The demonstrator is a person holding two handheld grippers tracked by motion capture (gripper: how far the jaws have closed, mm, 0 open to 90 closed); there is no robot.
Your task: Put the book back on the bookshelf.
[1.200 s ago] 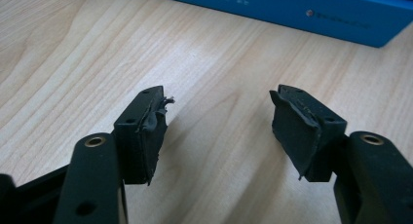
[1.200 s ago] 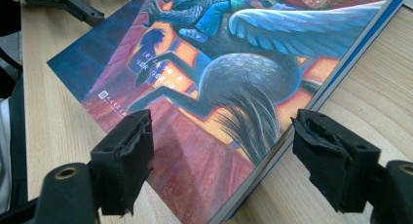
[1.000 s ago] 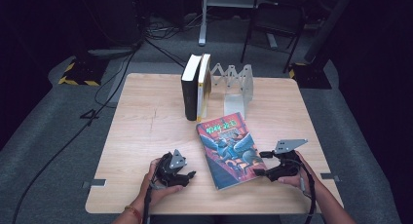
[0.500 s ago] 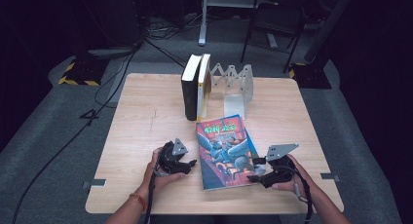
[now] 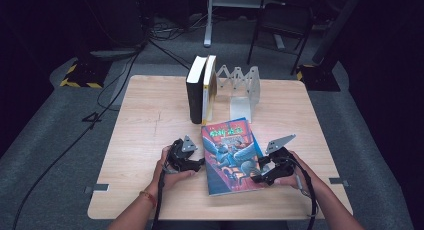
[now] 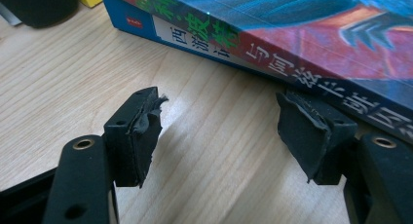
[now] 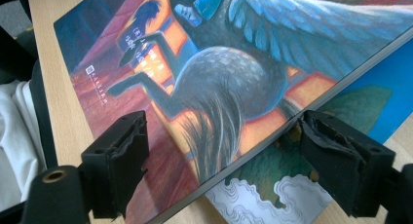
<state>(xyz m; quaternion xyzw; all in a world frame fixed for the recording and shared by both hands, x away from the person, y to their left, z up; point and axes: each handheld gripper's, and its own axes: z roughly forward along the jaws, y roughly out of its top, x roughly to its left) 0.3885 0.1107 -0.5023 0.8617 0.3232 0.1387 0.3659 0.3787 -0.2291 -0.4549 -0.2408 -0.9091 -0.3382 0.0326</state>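
A colourful paperback (image 5: 231,155) lies flat on the wooden table (image 5: 150,115), front cover up. My left gripper (image 5: 201,163) rests at its spine side. In the left gripper view my left gripper (image 6: 224,131) is open over bare wood, its jaws having just closed a little, and the book's spine (image 6: 253,44) runs just beyond the right pad (image 6: 311,131). My right gripper (image 5: 258,176) sits over the book's right edge. There my right gripper (image 7: 219,160) is open, its jaws having just been opening, with the cover's edge (image 7: 272,131) running between them and printed pages showing under it.
Two upright books (image 5: 201,90), one black and one yellow-edged, stand at the back against a grey folding metal rack (image 5: 242,87). The table's near edge runs just under both forearms. Chairs and cables lie on the dark floor beyond.
My left gripper has moved right and forward to the book's spine. My right gripper has moved left onto the book's right edge. The book itself has stayed put.
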